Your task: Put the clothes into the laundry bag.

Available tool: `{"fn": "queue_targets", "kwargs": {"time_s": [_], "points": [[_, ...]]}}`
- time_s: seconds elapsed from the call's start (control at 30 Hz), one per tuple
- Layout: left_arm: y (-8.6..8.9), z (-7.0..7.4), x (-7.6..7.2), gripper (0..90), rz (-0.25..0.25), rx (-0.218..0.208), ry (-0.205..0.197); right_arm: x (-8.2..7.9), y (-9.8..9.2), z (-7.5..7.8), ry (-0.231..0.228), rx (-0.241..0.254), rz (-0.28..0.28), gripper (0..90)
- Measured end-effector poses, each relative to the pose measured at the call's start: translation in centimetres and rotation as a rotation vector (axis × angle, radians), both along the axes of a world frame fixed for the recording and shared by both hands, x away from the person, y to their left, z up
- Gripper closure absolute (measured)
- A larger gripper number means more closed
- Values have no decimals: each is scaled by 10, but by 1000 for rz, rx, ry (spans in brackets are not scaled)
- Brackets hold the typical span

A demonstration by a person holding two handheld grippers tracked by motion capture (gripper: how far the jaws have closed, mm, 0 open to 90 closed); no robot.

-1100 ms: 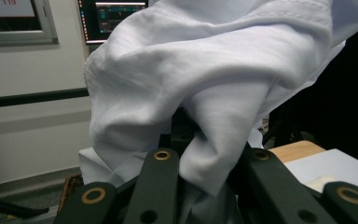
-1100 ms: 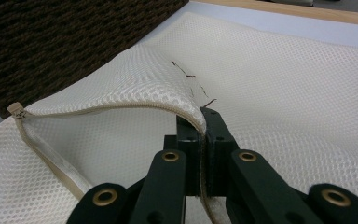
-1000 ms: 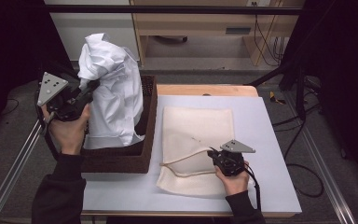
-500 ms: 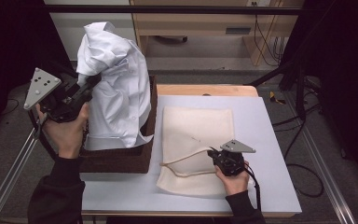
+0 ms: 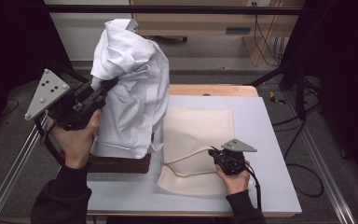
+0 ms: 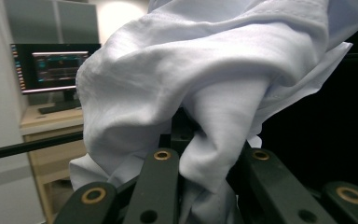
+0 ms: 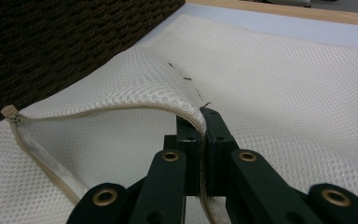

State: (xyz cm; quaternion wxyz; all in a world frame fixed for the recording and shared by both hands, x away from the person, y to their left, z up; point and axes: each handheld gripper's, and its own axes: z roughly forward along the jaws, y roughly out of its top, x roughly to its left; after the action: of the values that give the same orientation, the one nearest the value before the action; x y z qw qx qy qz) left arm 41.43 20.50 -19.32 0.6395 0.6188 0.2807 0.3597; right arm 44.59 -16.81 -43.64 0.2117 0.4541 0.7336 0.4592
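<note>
Near right: the right gripper [image 5: 213, 153] is clamped on the zippered upper edge of the cream mesh laundry bag [image 5: 200, 135], which lies flat on the grey table [image 5: 270, 154]. Left, farther: the left gripper [image 5: 106, 87] pinches the white cotton shirt [image 5: 135, 93], held raised above the dark woven basket [image 5: 121, 163].

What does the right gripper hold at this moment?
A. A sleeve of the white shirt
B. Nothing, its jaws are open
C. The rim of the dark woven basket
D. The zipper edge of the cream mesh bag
D. In the right gripper view the right gripper has its jaws pressed together on the zipper edge of the mesh bag, lifting it slightly off the table.
</note>
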Motion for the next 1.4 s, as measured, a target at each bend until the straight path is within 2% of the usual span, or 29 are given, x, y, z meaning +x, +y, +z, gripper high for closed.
{"fn": "queue_targets", "kwargs": {"time_s": [0.33,0.57,1.0,1.27,1.4], "points": [[-33,0,-19,800,-139,15,-5,5,-3,1,4,22,-19,875],[-50,-10,-35,800,-229,19,12,13,-8,-1,12,29,-30,875],[-57,-65,-52,799,-349,60,128,27,-12,-7,33,42,-46,874],[-57,-99,-54,798,-399,109,214,27,-12,-6,29,40,-48,875],[-59,-114,-52,798,-423,164,269,27,-13,-6,27,38,-52,875]]}}
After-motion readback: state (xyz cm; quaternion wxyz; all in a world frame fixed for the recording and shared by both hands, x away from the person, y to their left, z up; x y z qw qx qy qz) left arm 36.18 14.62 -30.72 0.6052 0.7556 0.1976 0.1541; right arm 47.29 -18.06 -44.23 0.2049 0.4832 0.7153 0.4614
